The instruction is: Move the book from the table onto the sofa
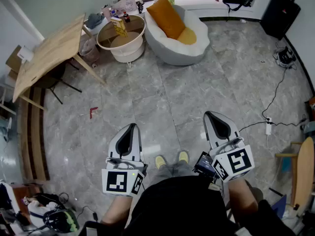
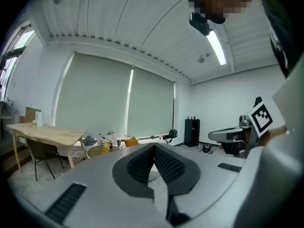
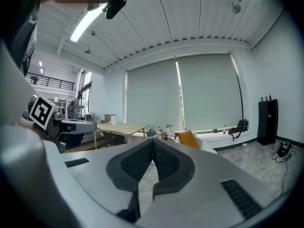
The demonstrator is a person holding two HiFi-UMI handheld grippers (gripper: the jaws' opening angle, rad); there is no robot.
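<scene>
wooden table (image 1: 49,50): far left of head view, bare light top, dark chair under it.
round table (image 1: 129,47): white wall, just right of the wooden table and just beside the sofa's left side. Small bottles and clutter sit at its back edge.
book (image 1: 118,26): yellow cover, standing upright on the round table, left of centre. Well apart from both grippers, nothing touching it.
red mark (image 1: 93,112): on the grey tile floor (image 1: 162,97), between the wooden table and the left gripper.
left gripper (image 1: 130,128): low in frame, held roughly level over the floor, nose toward the round table. Its own view shows the ribbed pads pressed together at the tip with nothing between them, so it is closed and empty. The yellow book shows small in the distance, left of the jaws.
shoes (image 1: 171,159): yellow toes on the floor between the two grippers.
sofa (image 1: 167,50): white, rounded, top centre. One orange cushion (image 1: 166,16) leans on its back and a second lies on the seat.
right gripper (image 1: 212,115): low right, roughly level, nose up-frame. Its own view shows the pads meeting at the tip with nothing clamped. Wooden table and orange cushion are far ahead.
cable (image 1: 275,100): black, runs across the floor to a white power strip (image 1: 268,127), right of the right gripper.
black cabinet (image 1: 278,6): top right corner against the wall.
wooden chair (image 1: 302,173): right edge, only partly in frame.
</scene>
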